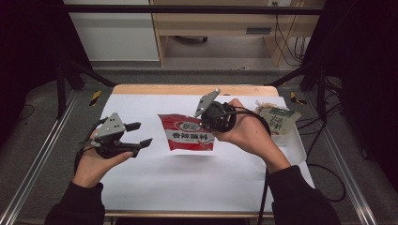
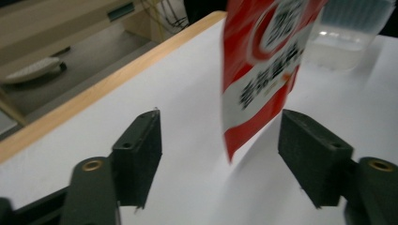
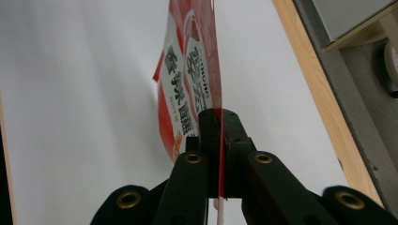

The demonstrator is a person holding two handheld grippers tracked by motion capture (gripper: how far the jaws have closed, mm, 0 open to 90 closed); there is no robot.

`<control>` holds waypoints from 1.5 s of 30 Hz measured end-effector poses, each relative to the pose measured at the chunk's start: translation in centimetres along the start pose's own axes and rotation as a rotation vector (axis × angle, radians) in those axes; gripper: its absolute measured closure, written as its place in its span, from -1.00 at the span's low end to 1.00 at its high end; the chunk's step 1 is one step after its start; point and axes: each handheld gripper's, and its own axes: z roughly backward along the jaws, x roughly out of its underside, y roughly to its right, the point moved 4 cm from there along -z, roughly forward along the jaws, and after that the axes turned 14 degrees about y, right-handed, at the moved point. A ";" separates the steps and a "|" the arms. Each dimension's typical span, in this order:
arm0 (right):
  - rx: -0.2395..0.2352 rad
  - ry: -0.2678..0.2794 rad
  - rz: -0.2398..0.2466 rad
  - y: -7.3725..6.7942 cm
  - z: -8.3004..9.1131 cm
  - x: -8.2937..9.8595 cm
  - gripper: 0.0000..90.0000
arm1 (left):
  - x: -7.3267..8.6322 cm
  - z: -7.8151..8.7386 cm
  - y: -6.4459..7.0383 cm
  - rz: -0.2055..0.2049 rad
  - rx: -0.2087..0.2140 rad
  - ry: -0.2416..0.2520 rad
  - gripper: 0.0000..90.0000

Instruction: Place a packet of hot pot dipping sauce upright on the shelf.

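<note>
White table (image 1: 187, 187) lies bare around the red packet (image 1: 190, 133), pinched edge-on by right tongs (image 3: 217, 126); left tongs (image 1: 139, 134) spread alongside.

Glossy red plastic sachet (image 1: 189, 133); matt white paper table cover (image 1: 187, 183).

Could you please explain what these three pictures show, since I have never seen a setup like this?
A person works at a table covered in white paper, holding a two-jaw tool in each hand. The high view looks down from above; the other two come from cameras riding on each tool. The right gripper is shut on the edge of a red sauce packet, lifting it. The left gripper is open, its jaws wide apart near the packet. A clear plastic tub and a green-and-cream pouch sit at the right.
</note>
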 end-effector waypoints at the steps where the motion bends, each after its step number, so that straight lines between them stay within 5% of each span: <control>1: 0.007 0.002 0.005 0.2 0.4 -0.1 1.00 | 0.8 -0.1 -0.2 0.008 -0.020 -0.008 -0.41; 5: 0.022 0.002 0.011 0.6 1.3 0.1 1.00 | 3.2 -0.7 -0.6 0.045 -0.058 -0.033 -0.57; 12: 0.056 0.012 0.006 1.2 3.3 0.9 1.00 | 5.9 -1.3 -0.4 0.037 -0.088 -0.095 -0.73; 20: 0.100 0.035 -0.002 1.9 5.8 1.7 1.00 | 7.9 -1.2 -0.8 0.045 -0.120 -0.093 -0.80; 30: 0.157 0.049 -0.019 2.7 9.2 2.4 1.00 | 9.8 -1.0 -1.6 0.079 -0.160 -0.108 -0.82; 45: 0.247 0.030 -0.069 3.8 14.2 4.0 1.00 | 10.3 -0.5 -2.2 0.082 -0.191 -0.108 -0.83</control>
